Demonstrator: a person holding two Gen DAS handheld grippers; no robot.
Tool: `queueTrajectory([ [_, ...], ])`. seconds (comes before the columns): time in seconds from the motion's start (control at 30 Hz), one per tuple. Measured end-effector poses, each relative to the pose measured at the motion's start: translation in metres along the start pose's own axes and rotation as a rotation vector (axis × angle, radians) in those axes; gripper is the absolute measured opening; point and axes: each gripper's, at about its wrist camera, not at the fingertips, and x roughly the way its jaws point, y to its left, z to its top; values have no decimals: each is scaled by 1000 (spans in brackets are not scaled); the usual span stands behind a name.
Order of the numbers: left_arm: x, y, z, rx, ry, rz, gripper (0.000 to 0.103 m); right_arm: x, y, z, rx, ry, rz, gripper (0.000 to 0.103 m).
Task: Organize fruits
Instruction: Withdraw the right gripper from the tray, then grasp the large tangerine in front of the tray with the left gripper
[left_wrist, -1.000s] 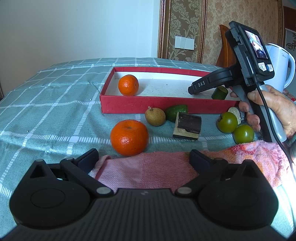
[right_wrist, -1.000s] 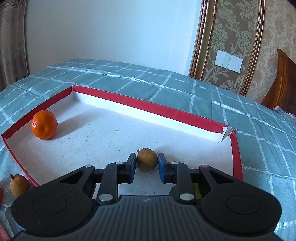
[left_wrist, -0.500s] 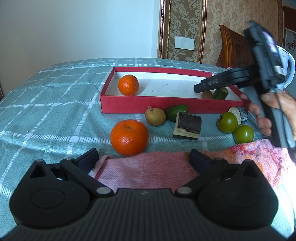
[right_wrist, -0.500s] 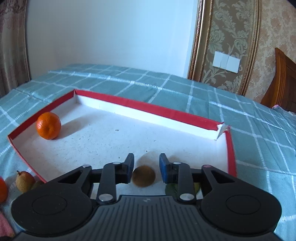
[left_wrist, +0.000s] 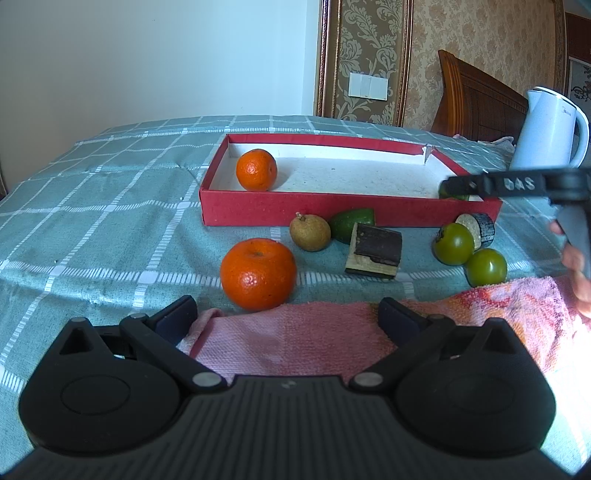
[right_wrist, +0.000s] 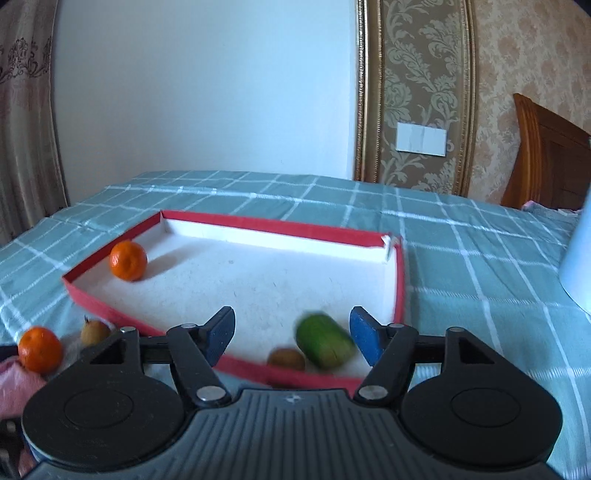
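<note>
Red tray (right_wrist: 398, 280): right-wrist view alone shows brown fruit (right_wrist: 286, 359) and green piece (right_wrist: 324, 341) at tray's 5 o'clock, between spread, empty right tongs (right_wrist: 292, 332). Left tongs (left_wrist: 287, 314) open, empty over pink towel (left_wrist: 295, 339); orange (left_wrist: 258, 272) at 11 o'clock.

Bright daylight, fisheye edges, slight blur.

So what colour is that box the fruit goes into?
The box is red outside and on its rim, with a white inside. The left wrist view shows it best.

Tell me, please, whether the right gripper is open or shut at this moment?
Open. The right gripper has its blue pads spread wide with nothing between them; the small brown fruit lies free in the red box.
</note>
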Motion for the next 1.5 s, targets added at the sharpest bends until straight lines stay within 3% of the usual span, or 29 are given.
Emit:
queueTrajectory([
  [0.2, 0, 0, 0, 1, -2, 1, 103, -26, -20, -19, 75, -43, -121, 70],
  [0.23, 0, 0, 0, 0, -2, 1, 103, -27, -25, -22, 85, -34, -146, 75],
  [0.33, 0, 0, -1, 1, -3, 3, 103, -23, -34, -31, 116, 11, -178, 76],
  [0.47, -3, 4, 0, -13, -8, 13, 103, -19, -41, -33, 144, 35, -172, 76],
  [0.7, -6, 15, 11, 1, -23, 129, 103, -17, -47, -36, 181, 62, -142, 76],
  [1.1, 16, 22, 29, 34, 33, 88, 103, -18, -43, -41, 135, 117, -95, 84],
  [1.17, 18, 22, 30, 38, 31, 80, 100, -17, -41, -41, 124, 125, -93, 88],
  [1.23, 21, 22, 31, 42, 37, 80, 87, -15, -37, -40, 106, 134, -99, 89],
  [1.37, 25, 21, 31, 34, 44, 71, 85, -14, -35, -40, 90, 142, -105, 90],
  [1.5, 23, 19, 29, 47, 33, 57, 68, -14, -34, -40, 83, 145, -109, 91],
])
